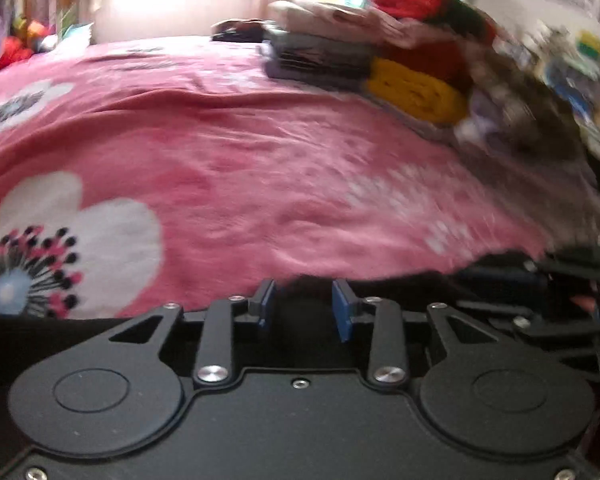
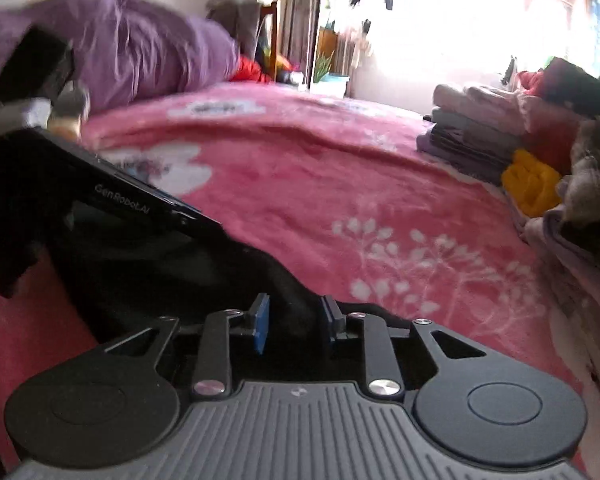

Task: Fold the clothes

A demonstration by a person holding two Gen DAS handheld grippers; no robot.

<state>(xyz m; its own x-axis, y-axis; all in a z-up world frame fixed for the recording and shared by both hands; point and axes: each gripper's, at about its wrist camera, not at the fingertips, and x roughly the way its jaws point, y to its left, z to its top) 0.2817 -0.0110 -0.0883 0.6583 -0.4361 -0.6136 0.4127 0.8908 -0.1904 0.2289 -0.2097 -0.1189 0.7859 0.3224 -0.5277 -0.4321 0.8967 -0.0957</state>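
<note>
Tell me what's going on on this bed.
A person is folding laundry with a handheld gripper in each hand. The left gripper and the right gripper each pinch an edge of a black garment lying at the near side of the pink floral blanket. Stacks of folded clothes sit along the far right. A purple sleeve shows on the left.
</note>
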